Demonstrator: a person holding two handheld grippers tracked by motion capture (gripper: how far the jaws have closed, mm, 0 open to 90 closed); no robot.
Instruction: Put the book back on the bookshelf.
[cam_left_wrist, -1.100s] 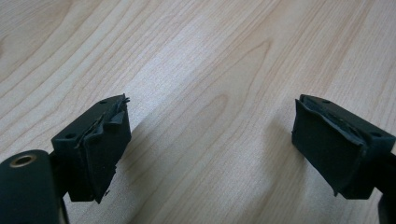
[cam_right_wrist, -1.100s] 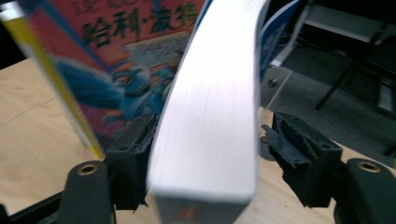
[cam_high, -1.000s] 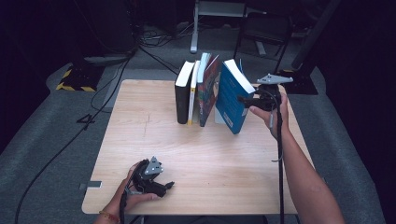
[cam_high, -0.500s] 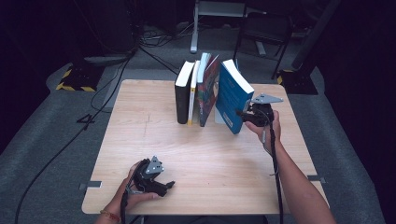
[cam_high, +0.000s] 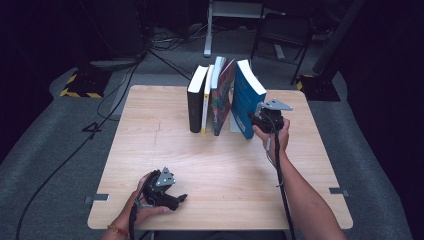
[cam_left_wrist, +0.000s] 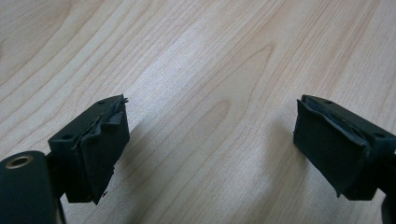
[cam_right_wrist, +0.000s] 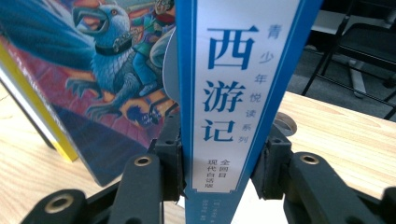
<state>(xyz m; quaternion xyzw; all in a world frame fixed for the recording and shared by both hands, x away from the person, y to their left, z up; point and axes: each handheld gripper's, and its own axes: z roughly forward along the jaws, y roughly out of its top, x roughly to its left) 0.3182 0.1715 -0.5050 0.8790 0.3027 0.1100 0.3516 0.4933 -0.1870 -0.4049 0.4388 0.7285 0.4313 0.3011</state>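
My right gripper (cam_high: 256, 121) has just been closing, and its jaws are now clamped on the spine of the blue book (cam_high: 246, 97), low down near its bottom edge. In the right gripper view that spine (cam_right_wrist: 236, 93) is glossy, white with a blue border and blue Chinese print, and the matte black pads (cam_right_wrist: 173, 154) press it from both sides. The book stands just right of centre in the high view, tilted, at the right end of a short row. Beside it is a book with a colourful bird cover (cam_high: 223, 95), then a yellow-edged one (cam_high: 206, 102) and a black one (cam_high: 195, 102). My left gripper (cam_high: 167, 196) rests at the lower left on the pale woodgrain table (cam_high: 210, 165), jaws spread wide with nothing between them.
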